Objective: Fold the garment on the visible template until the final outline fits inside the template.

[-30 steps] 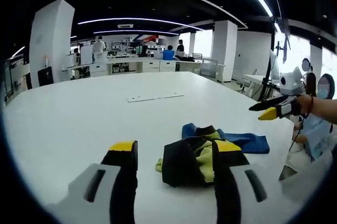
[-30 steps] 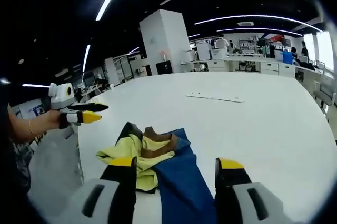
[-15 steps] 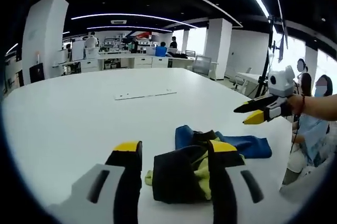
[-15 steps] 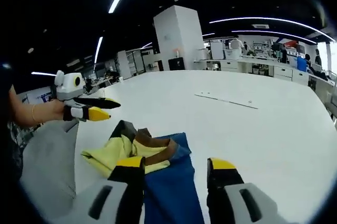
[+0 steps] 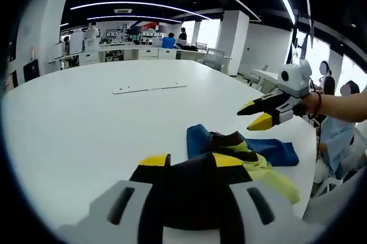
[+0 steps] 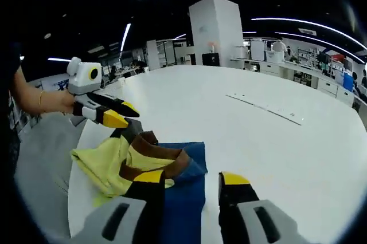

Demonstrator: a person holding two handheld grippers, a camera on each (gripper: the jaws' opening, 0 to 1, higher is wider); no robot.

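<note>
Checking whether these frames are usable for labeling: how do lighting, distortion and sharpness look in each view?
Left gripper view: strong fisheye bend, ceiling light strips bright but not washing out the white table; the garment is sharp, the left tool up close is soft. Right gripper view: same curvature, dark ceiling, even light on the garment, faint shadows; the right tool is slightly blurred.

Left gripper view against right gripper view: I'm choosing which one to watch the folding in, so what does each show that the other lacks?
Left gripper view alone: the garment's black part lying between the left gripper jaws, and a person seated at the far right. Right gripper view alone: the brown band across the yellow part, seen past the open right gripper. Both: the garment's blue part, the white table and a flat strip lying on it.
</note>
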